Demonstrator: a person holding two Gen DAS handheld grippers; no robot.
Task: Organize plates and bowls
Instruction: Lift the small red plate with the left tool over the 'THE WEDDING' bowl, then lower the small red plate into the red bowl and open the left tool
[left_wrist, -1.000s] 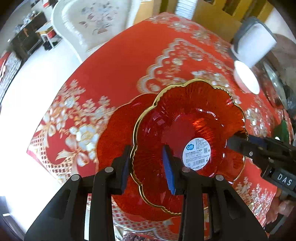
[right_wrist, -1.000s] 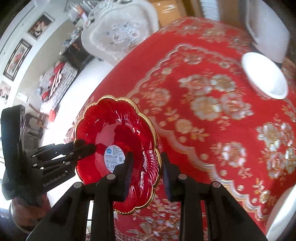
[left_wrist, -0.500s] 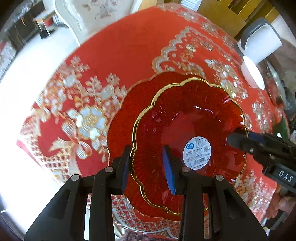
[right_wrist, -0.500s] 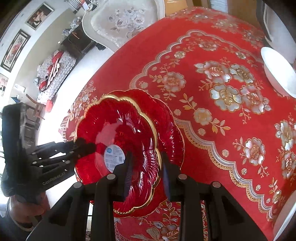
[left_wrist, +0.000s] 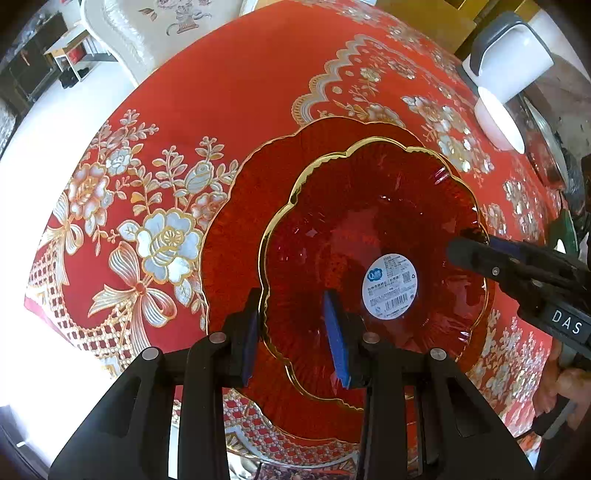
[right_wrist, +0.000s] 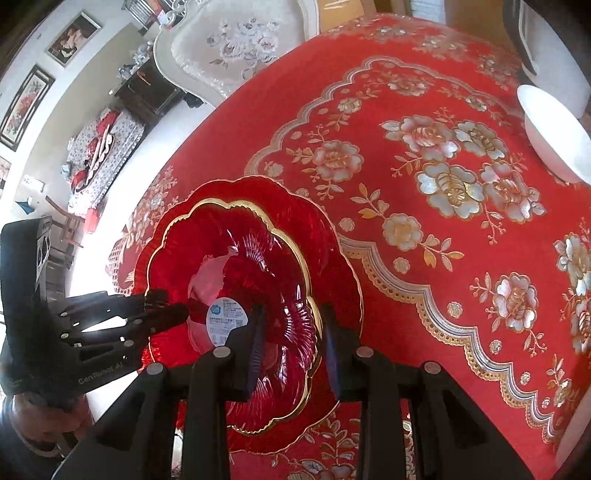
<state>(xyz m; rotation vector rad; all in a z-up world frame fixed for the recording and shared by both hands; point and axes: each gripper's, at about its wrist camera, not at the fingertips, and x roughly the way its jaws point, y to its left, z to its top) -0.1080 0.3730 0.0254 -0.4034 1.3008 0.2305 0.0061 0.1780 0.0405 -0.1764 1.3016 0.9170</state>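
Observation:
A red glass bowl (left_wrist: 369, 221) (right_wrist: 240, 251) with a scalloped gold rim and a white label is held by its rim from two opposite sides. My left gripper (left_wrist: 293, 334) is shut on the near rim in the left wrist view. My right gripper (right_wrist: 293, 343) is shut on the opposite rim. Each gripper shows in the other's view, the right gripper (left_wrist: 480, 258) and the left gripper (right_wrist: 162, 310). Directly under the bowl a larger red scalloped plate (left_wrist: 251, 192) (right_wrist: 332, 251) lies on the table. Whether the bowl touches the plate I cannot tell.
The table has a red floral cloth (left_wrist: 155, 240) (right_wrist: 443, 177). A white bowl (left_wrist: 498, 122) (right_wrist: 554, 136) and a white jug (left_wrist: 513, 62) stand at its far right. A pale upholstered chair (left_wrist: 166, 29) (right_wrist: 236, 48) stands beyond the far edge. The plate lies near the table's edge.
Both grippers have come down with the red bowl. It now hangs more centred over the larger plate, and the table looks closer. The grips have not changed.

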